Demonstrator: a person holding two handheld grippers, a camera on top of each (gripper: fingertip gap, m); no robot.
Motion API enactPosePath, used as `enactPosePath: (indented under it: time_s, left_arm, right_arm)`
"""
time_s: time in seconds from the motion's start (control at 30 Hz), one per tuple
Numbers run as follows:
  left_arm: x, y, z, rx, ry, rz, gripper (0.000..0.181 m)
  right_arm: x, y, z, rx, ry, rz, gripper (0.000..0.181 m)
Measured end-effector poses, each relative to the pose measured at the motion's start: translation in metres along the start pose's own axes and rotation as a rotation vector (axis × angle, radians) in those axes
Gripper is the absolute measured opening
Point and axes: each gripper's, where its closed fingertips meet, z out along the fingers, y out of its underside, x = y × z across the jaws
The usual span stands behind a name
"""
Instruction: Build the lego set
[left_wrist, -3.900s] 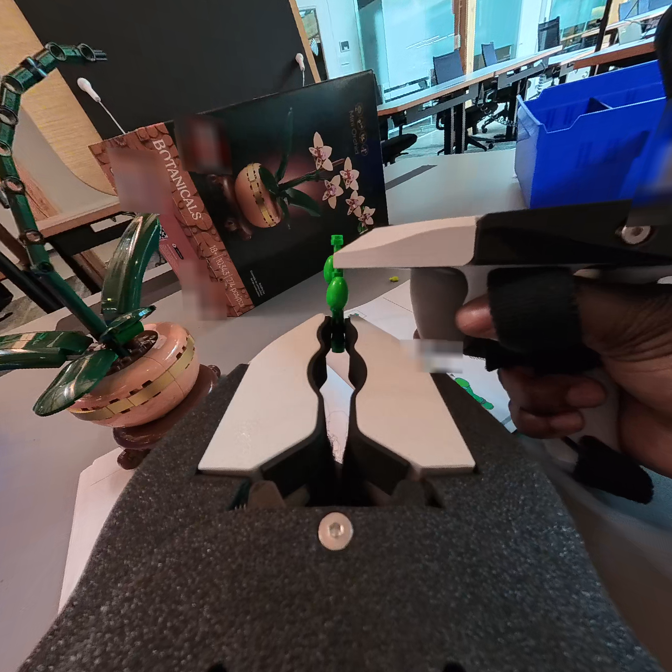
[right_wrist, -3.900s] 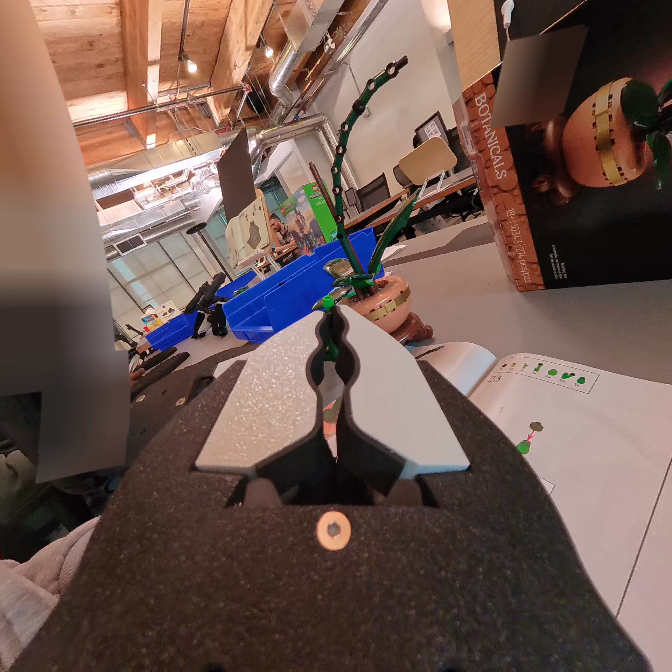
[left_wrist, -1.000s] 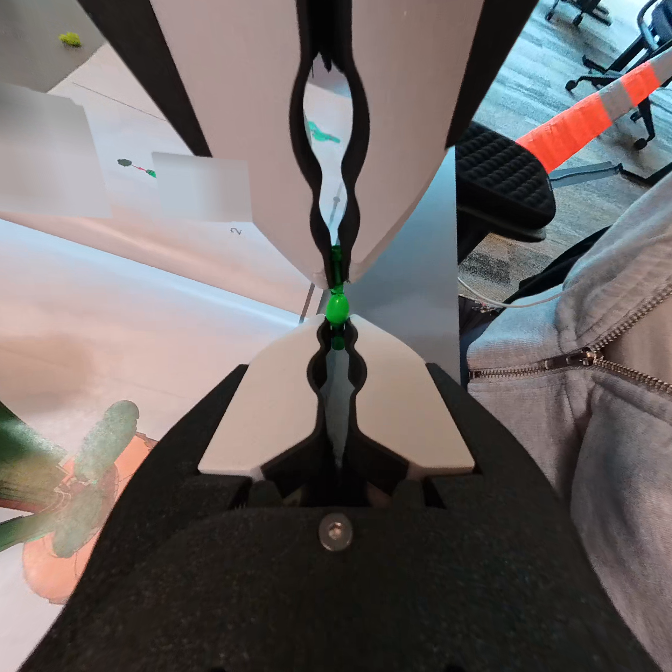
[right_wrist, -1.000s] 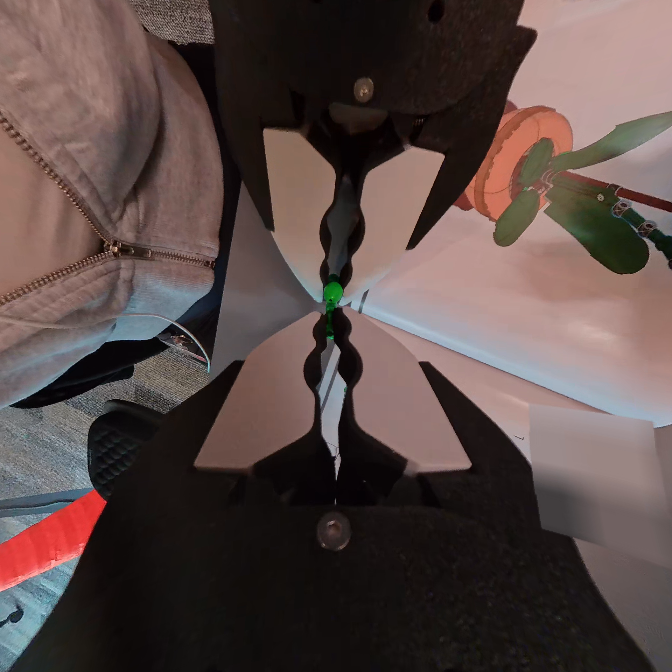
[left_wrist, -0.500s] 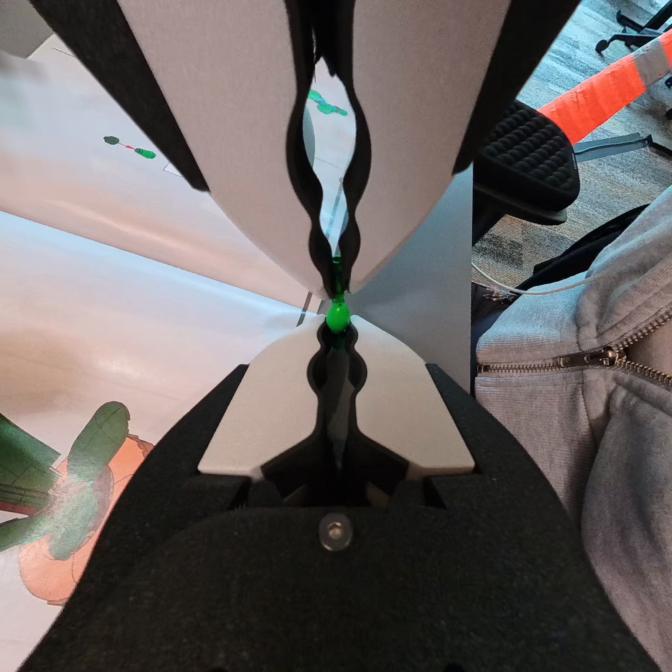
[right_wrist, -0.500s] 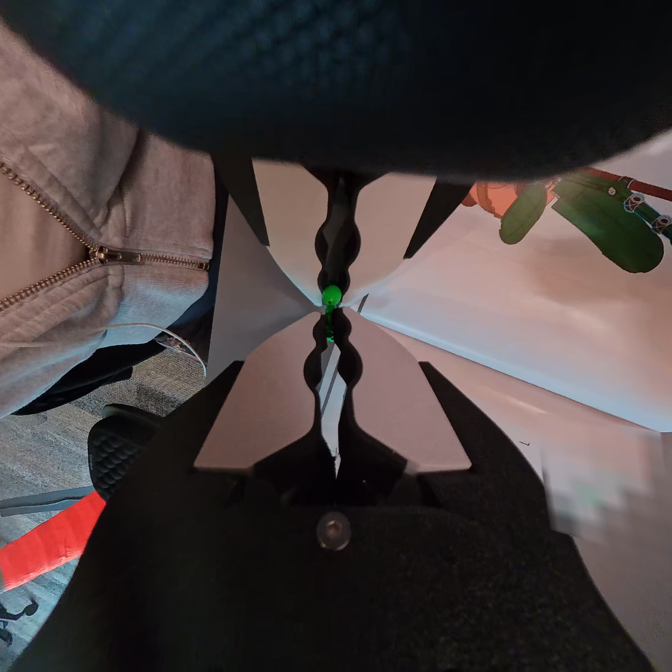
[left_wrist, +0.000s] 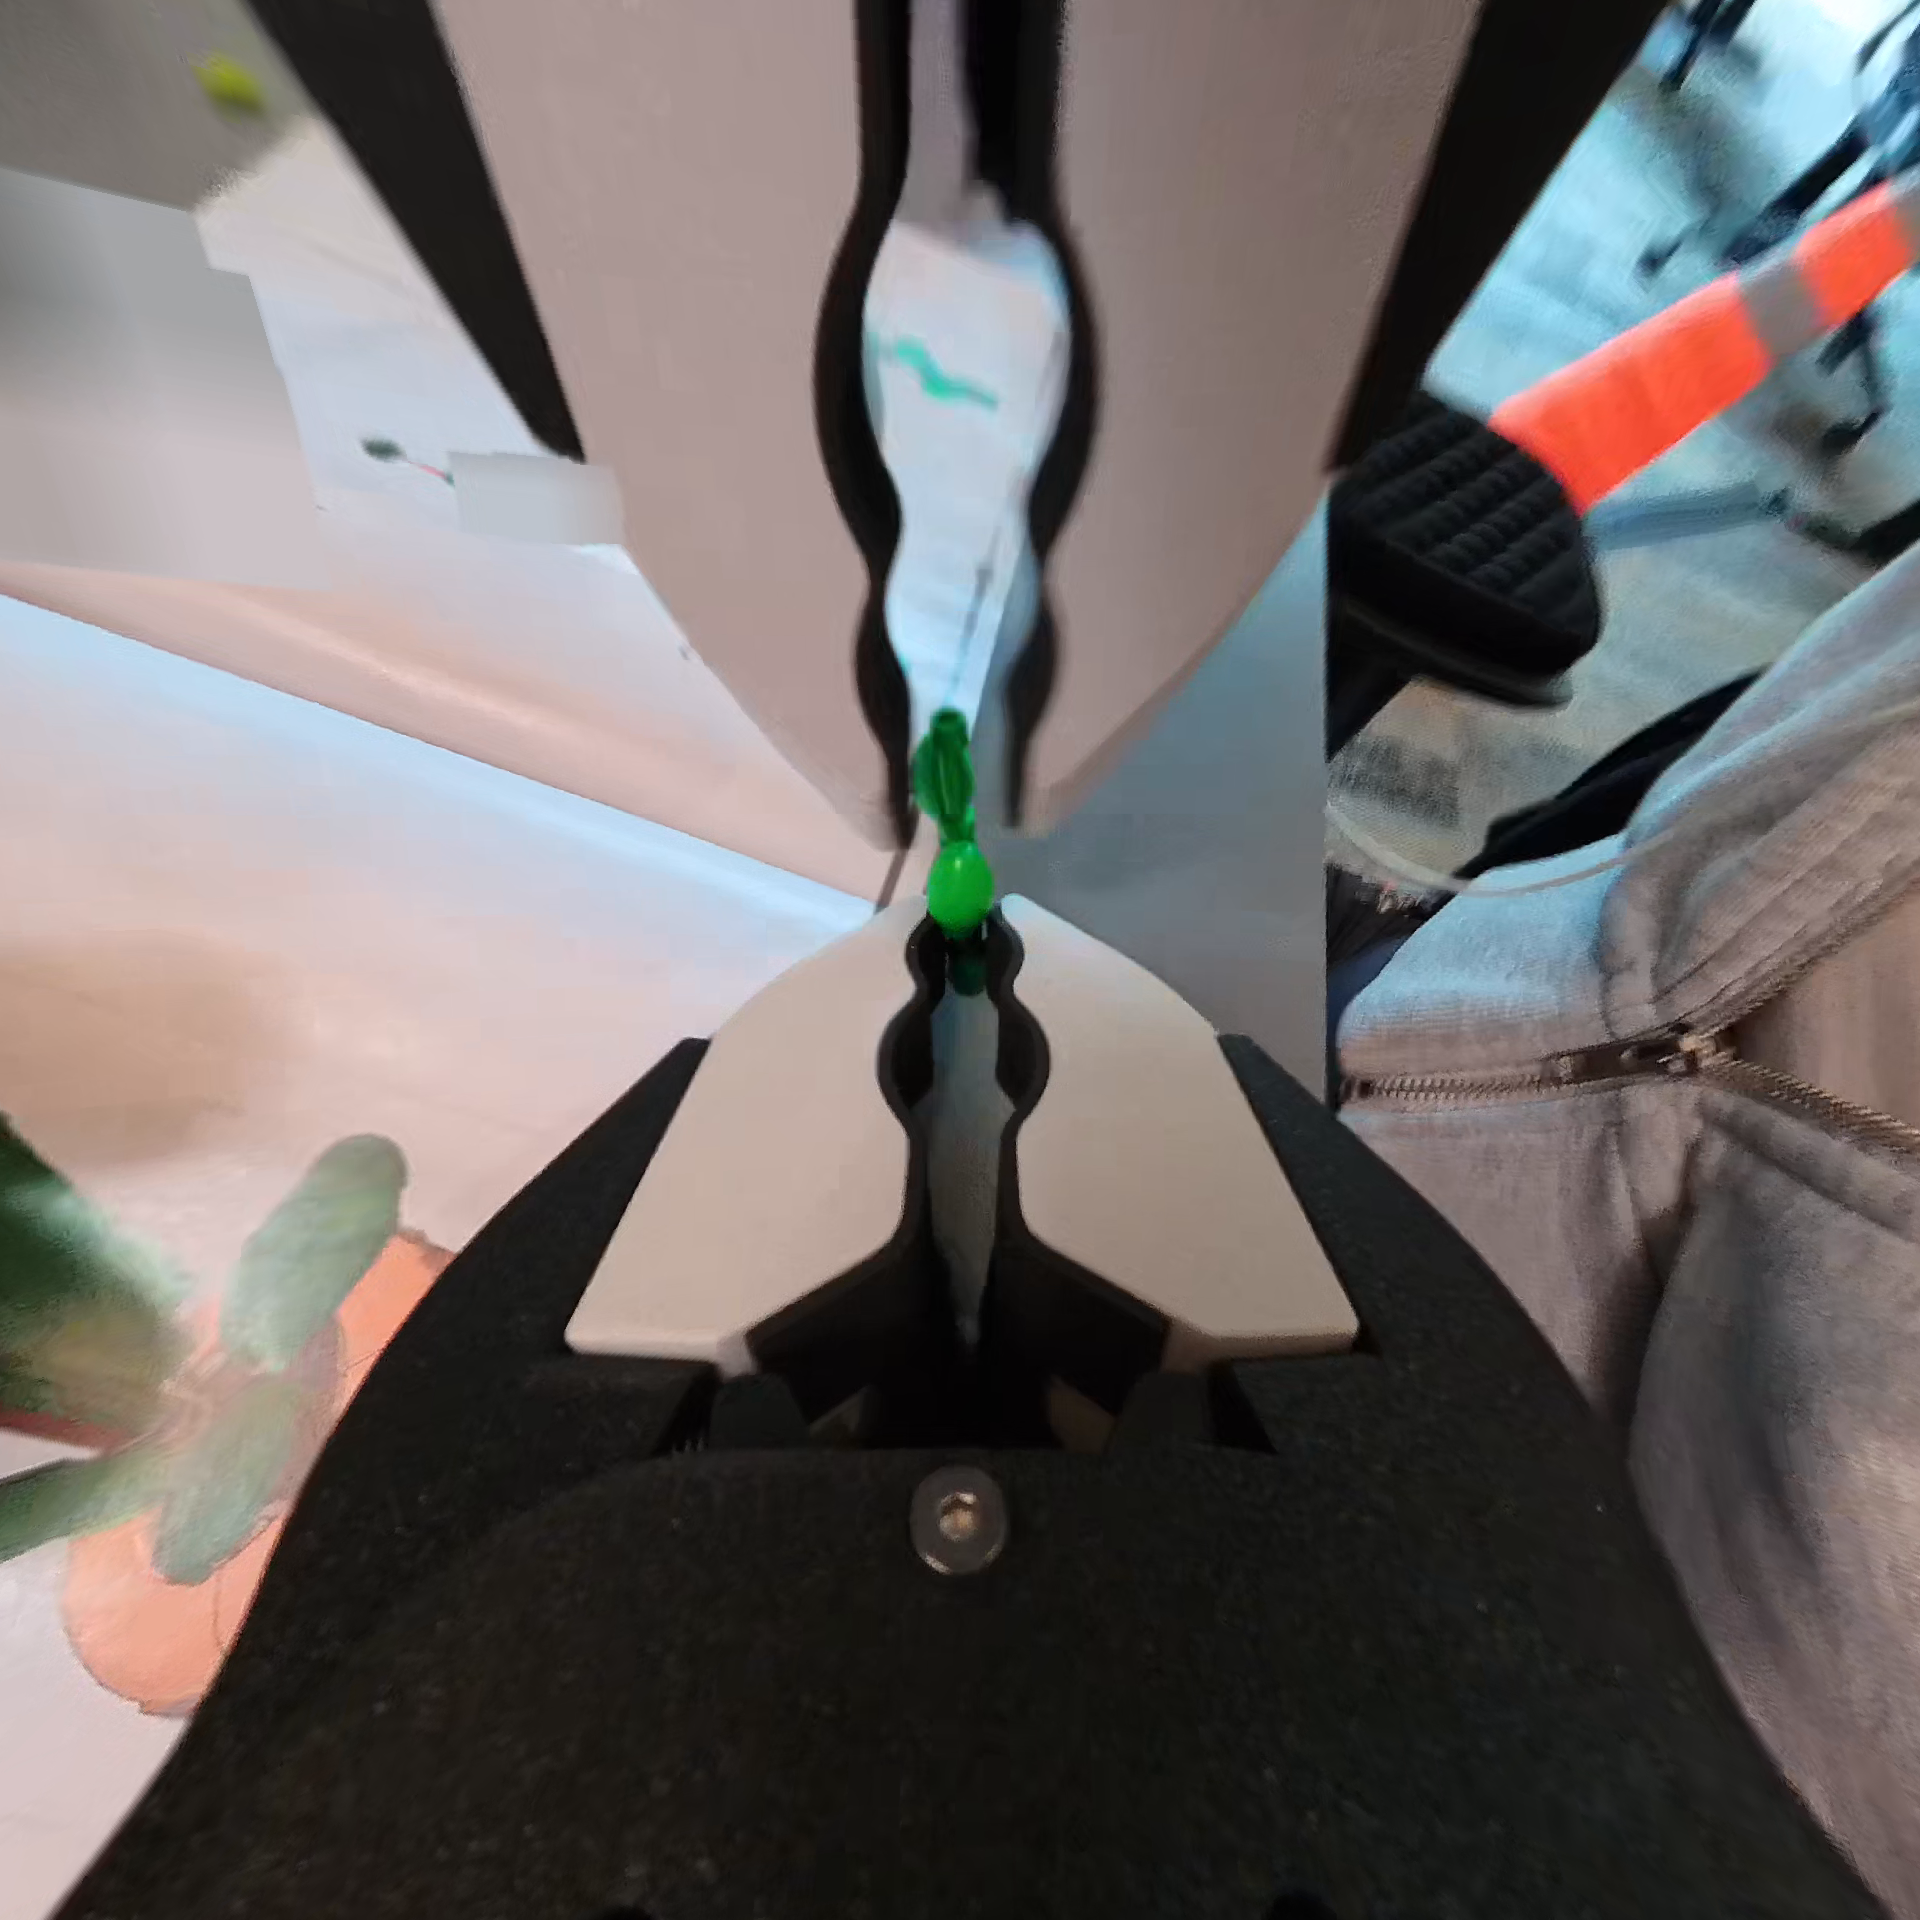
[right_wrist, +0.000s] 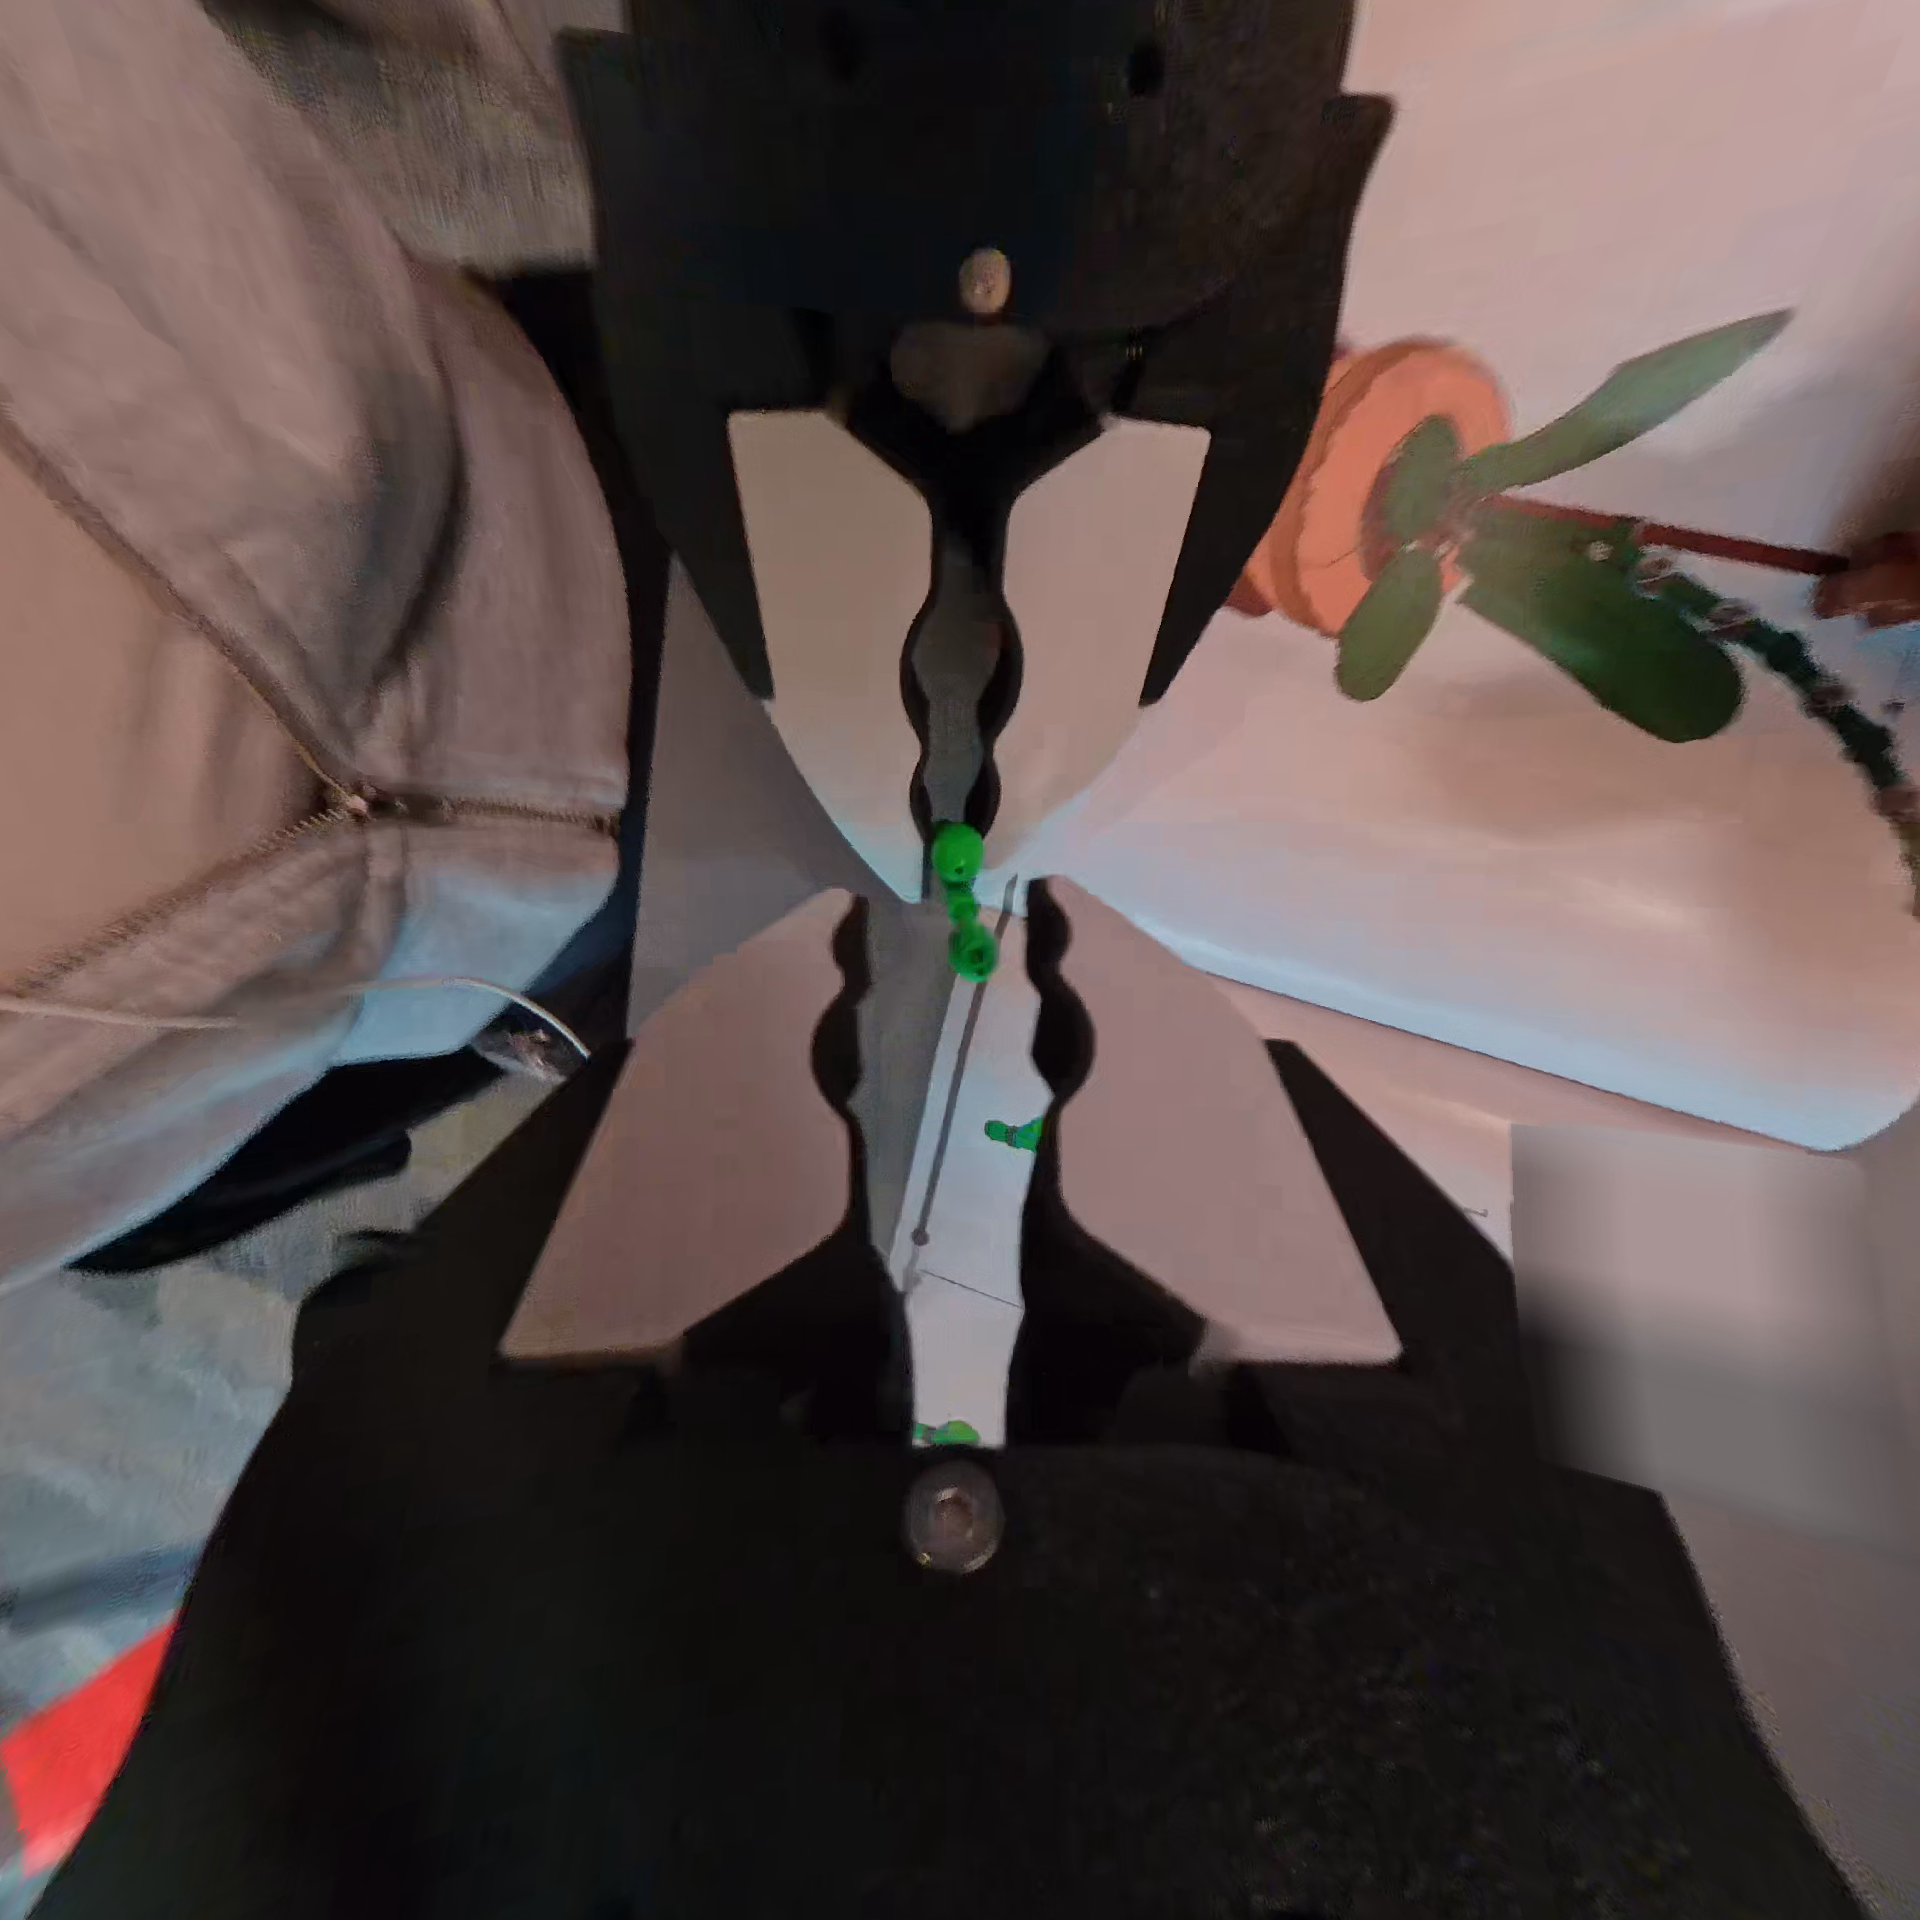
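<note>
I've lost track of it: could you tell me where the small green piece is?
In both wrist views, the green piece sits centre frame, pinched by the left tool, its far end between the open right tool.

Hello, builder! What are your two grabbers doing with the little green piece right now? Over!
Left gripper shut on green piece. Right gripper open, fingers either side of its far end. Grippers tip to tip above instruction booklet. Nothing in the way.

No writing, label, number or sign is legible in either view.
</note>
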Motion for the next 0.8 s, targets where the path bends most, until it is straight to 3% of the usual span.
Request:
enactPosePath:
  time_s: [0.1,0.2,0.27,0.33,0.47,0.53,0.6,0.67,0.7,0.8]
  left_arm:
    - [-0.003,-0.026,-0.027,0.268,0.07,-0.09,0.006]
    - [-0.004,-0.048,-0.062,0.535,0.171,-0.161,0.006]
    - [-0.001,-0.058,-0.078,0.631,0.223,-0.178,0.006]
    - [0.004,-0.062,-0.081,0.646,0.25,-0.172,0.006]
    - [0.012,-0.064,-0.072,0.613,0.241,-0.157,0.006]
    - [0.017,-0.063,-0.066,0.598,0.25,-0.16,0.006]
    - [0.02,-0.062,-0.059,0.58,0.253,-0.167,0.006]
    - [0.019,-0.064,-0.055,0.595,0.249,-0.2,0.006]
    - [0.019,-0.067,-0.056,0.615,0.258,-0.223,0.01]
    - [0.018,-0.075,-0.059,0.654,0.269,-0.271,0.045]
  right_arm:
    - [0.006,-0.018,-0.034,0.245,0.084,0.049,0.044]
    - [0.012,-0.043,-0.076,0.726,0.118,0.174,0.043]
    - [0.019,-0.047,-0.085,0.978,0.086,0.3,0.036]
    - [0.019,-0.05,-0.078,1.122,0.011,0.381,0.037]
    - [0.005,-0.064,-0.055,1.221,-0.073,0.384,0.038]
    - [0.001,-0.068,-0.053,1.246,-0.07,0.361,0.03]
    - [-0.001,-0.066,-0.052,1.247,-0.04,0.333,0.009]
    - [0.001,-0.062,-0.056,1.26,-0.021,0.337,0.009]
    - [0.001,-0.059,-0.061,1.282,-0.031,0.353,0.009]
    - [0.008,-0.05,-0.084,1.404,-0.063,0.42,0.009]
